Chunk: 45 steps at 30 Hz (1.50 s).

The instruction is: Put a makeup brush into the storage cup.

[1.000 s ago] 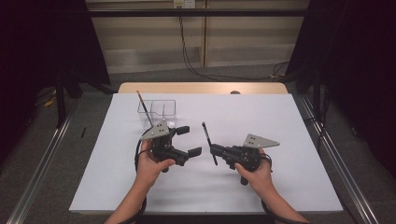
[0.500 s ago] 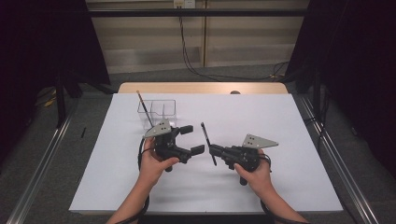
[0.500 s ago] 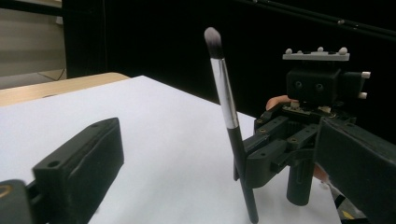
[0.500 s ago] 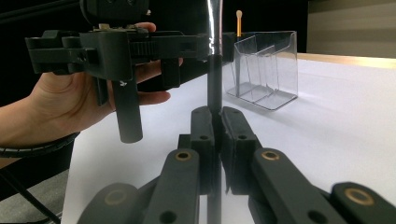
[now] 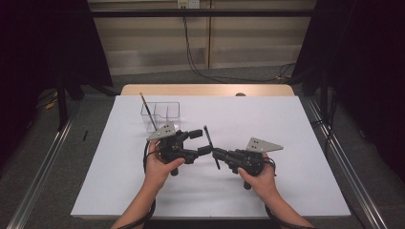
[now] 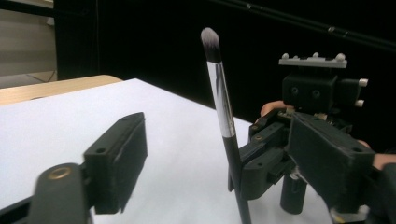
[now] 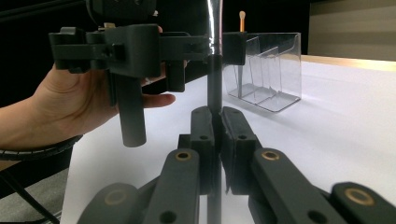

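A makeup brush (image 5: 207,133) with a black handle, silver ferrule and grey-tipped bristles stands nearly upright (image 6: 219,93) over the white table. My right gripper (image 5: 216,153) is shut on the lower handle (image 7: 214,84), its jaws (image 7: 215,135) clamped against it. My left gripper (image 5: 200,142) reaches in from the left at ferrule height. Its jaws have just been closing, and the brush stands between them (image 6: 224,154) with a gap on each side.
A clear plastic organizer (image 5: 165,110) stands behind the left gripper, with a wooden-handled brush (image 5: 145,107) leaning in it (image 7: 242,18). White paper (image 5: 286,124) covers the table, and the wooden edge (image 5: 205,89) shows at the back. Metal rails run along both sides.
The left gripper's jaws have narrowed around the brush. Both hands and the brush have stayed where they were.
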{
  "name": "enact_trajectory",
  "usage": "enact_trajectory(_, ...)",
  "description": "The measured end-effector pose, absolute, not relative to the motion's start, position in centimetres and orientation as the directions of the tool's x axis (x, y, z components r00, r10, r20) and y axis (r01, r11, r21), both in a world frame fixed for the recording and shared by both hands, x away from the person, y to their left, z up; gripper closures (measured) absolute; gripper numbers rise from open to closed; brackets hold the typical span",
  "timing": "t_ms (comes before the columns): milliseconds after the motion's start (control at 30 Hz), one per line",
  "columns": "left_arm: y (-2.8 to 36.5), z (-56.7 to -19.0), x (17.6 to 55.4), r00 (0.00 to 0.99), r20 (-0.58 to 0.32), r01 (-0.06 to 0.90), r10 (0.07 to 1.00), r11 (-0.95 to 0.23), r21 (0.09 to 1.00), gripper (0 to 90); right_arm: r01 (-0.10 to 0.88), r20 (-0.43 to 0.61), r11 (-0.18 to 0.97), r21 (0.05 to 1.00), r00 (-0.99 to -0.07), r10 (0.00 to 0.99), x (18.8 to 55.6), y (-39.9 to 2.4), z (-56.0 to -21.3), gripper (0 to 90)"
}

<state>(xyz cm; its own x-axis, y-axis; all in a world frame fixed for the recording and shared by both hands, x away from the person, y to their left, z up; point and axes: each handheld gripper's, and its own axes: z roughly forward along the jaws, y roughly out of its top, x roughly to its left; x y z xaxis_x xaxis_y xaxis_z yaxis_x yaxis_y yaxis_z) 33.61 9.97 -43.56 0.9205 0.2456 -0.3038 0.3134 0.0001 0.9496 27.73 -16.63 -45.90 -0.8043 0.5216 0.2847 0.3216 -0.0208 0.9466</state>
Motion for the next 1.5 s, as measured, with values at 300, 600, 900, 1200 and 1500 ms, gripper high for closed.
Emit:
enact_trajectory(300, 9.90, -43.55, 33.59, 0.927, -0.299, 0.304, 0.228, 0.011, 0.953, 41.4, 0.314, 0.278, -0.018, 0.949, -0.811, 0.514, 27.66, -16.42, -45.83, 84.6)
enact_trajectory(600, 9.98, -43.57, 33.41, 0.923, -0.302, 0.300, 0.237, 0.042, 0.953, 57.8, 0.310, 0.270, -0.009, 0.951, -0.814, 0.514, 27.62, -16.27, -45.86, 84.6)
enact_trajectory(900, 10.12, -43.89, 33.38, 0.918, -0.326, 0.322, 0.226, 0.055, 0.945, 68.9, 0.306, 0.268, -0.013, 0.952, -0.814, 0.515, 27.58, -16.21, -45.78, 84.6)
enact_trajectory(1200, 9.73, -43.95, 33.24, 0.923, -0.326, 0.323, 0.205, 0.047, 0.945, 79.3, 0.298, 0.254, 0.001, 0.955, -0.815, 0.520, 27.58, -16.02, -45.91, 84.5)
enact_trajectory(1500, 9.53, -43.66, 32.91, 0.937, -0.292, 0.293, 0.194, 0.025, 0.956, 83.6, 0.292, 0.242, 0.013, 0.956, -0.815, 0.527, 27.50, -15.79, -45.92, 82.8)
